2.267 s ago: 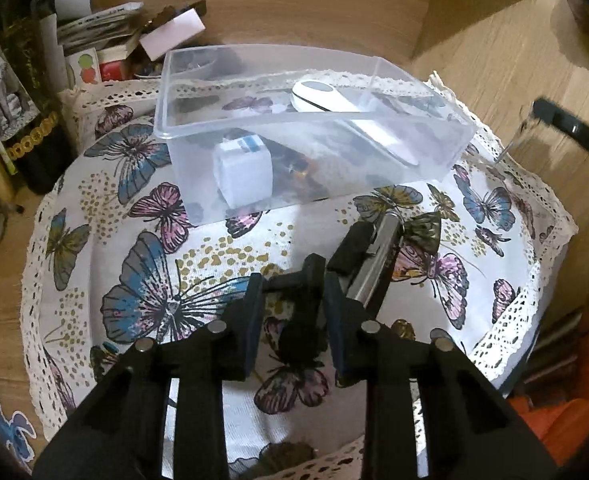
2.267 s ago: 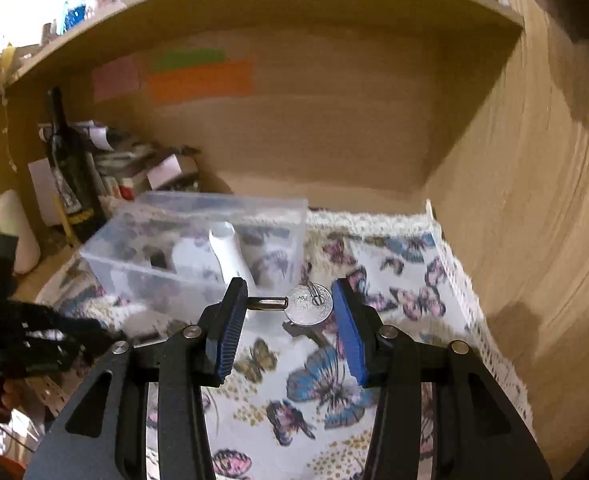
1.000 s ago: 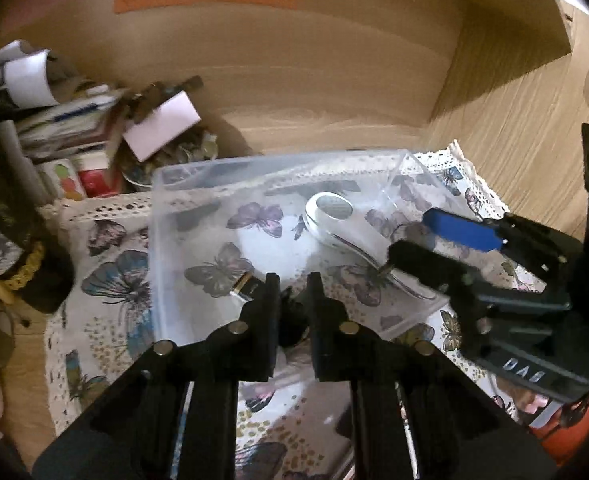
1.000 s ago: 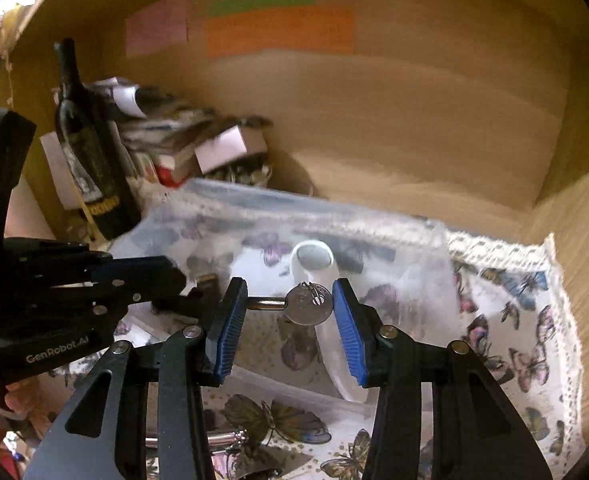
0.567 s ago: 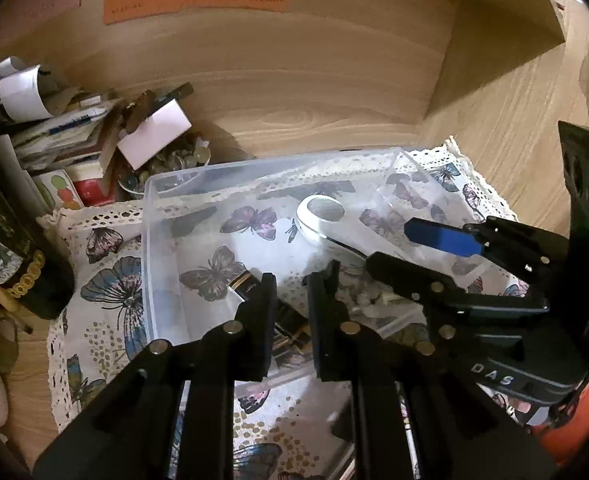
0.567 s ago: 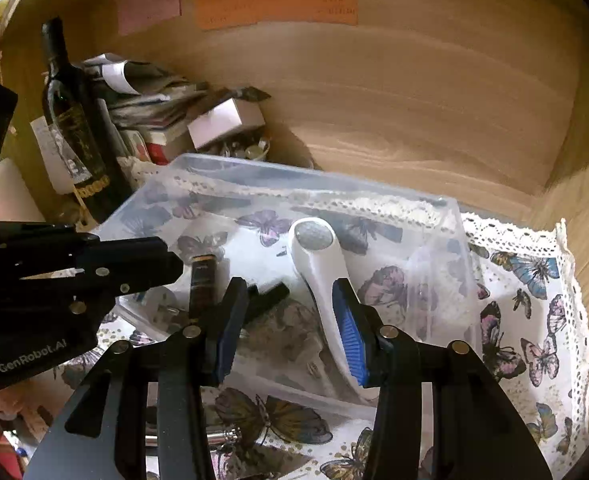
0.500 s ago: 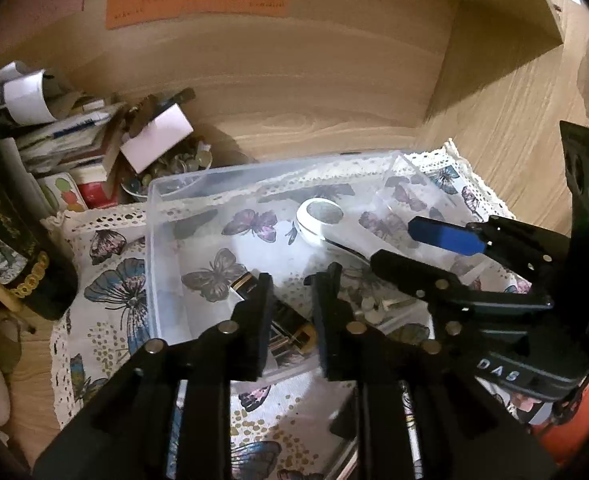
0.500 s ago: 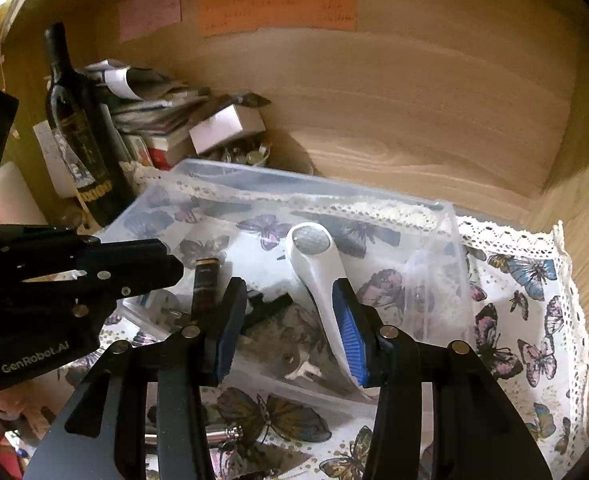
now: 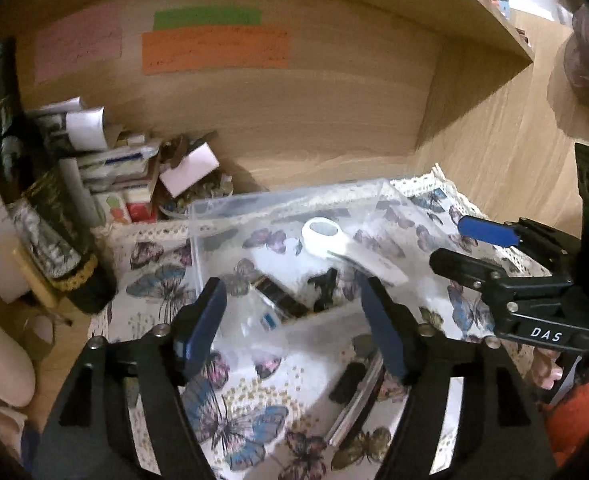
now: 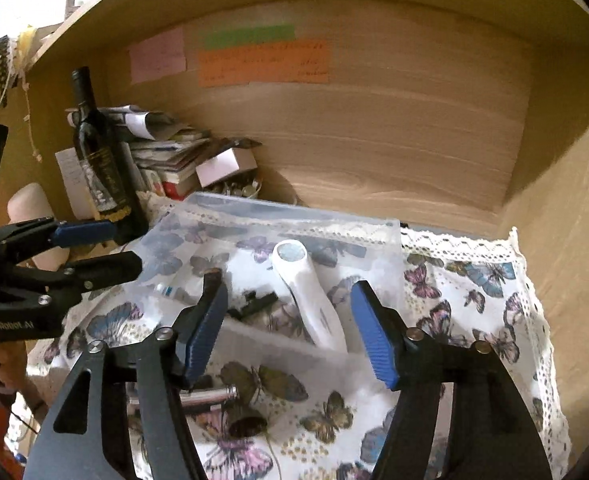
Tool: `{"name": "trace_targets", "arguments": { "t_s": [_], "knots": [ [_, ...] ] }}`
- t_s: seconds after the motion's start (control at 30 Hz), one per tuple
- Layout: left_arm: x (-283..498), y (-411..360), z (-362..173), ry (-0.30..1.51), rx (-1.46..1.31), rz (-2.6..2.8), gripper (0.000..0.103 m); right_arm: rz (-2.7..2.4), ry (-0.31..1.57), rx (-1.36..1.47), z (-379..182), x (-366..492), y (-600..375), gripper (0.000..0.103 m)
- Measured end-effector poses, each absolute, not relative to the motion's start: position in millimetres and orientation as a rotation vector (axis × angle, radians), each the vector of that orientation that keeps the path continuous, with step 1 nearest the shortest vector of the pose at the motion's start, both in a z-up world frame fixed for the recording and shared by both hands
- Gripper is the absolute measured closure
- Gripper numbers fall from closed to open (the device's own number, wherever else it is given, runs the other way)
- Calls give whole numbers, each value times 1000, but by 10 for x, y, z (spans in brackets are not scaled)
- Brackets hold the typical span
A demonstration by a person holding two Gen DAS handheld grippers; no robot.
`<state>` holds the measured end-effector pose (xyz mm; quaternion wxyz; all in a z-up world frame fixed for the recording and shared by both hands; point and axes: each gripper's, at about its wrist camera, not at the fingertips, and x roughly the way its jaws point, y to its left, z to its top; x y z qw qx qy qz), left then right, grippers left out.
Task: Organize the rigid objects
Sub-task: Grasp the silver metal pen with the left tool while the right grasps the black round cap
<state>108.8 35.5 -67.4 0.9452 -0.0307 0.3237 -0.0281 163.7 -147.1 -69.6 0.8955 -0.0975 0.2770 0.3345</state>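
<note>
Both grippers hung above the near edge of the clear plastic bin (image 9: 294,208), pointing down and forward into it. The left gripper (image 9: 294,316) had just been opening and its jaws stood wide with nothing between the pads. The right gripper (image 10: 290,320) had likewise just been opening and was empty.

Ahead of the left gripper, inside the bin, lay a dark slim stick-shaped object (image 9: 280,296), a small black clip-like part (image 9: 326,284) and a white long-handled tool (image 9: 346,248). Below and just right of the left gripper, outside the bin on the butterfly cloth (image 9: 234,412), a silver metal bar (image 9: 358,392) lay waiting. Under the right gripper's left finger, a metal bolt-like cylinder (image 10: 206,396) and a small dark lump (image 10: 248,426) rested on the cloth too.

The risk from here looked twofold. The grippers sat close together, so reaching down for the leftover pieces at the same time could make them collide. The bin was light and its near wall lay just beneath the fingers, so a low pass could catch the rim and drag or tip it. The bar and cylinder, being round, could roll from a poorly centred pinch.
</note>
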Motion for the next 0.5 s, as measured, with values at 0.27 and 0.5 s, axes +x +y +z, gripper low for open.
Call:
{"name": "trace_targets", "arguments": {
  "t_s": [0.27, 0.5],
  "knots": [
    [918, 317, -1000, 751, -61, -61, 32, 718, 680, -220, -1069, 1471, -1528, 41],
    [914, 184, -1315, 844, -68, -115, 36, 750, 783, -243, -1393, 1477, -1436, 42]
  ]
}}
